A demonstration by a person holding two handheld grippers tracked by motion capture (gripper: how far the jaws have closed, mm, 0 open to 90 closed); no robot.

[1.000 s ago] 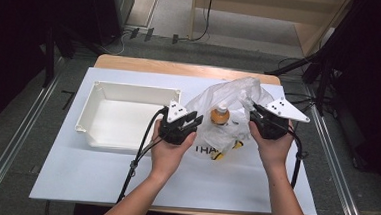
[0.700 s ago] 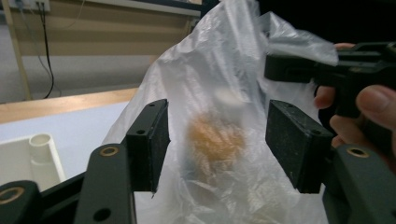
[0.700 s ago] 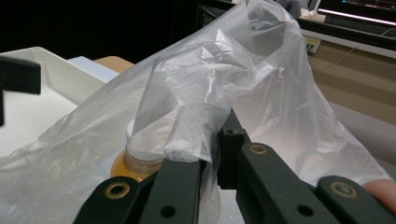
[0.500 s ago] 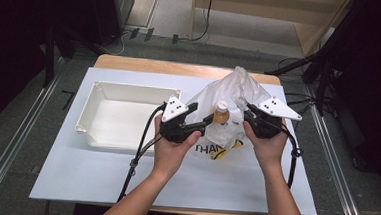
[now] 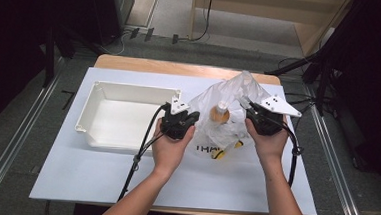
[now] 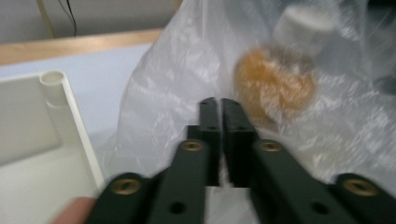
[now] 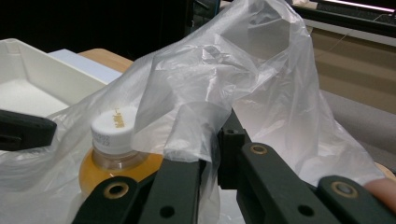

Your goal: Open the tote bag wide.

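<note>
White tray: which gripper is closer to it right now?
Left. The left gripper sits just off the white tray's near right corner, jaws having just closed at the plastic bag's edge. The right gripper is across the bag, pinching its film.

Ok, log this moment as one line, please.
left gripper: just closed on plastic bag | right gripper: shut on bag edge | bottle: upright inside bag | tray: beside bag
</note>
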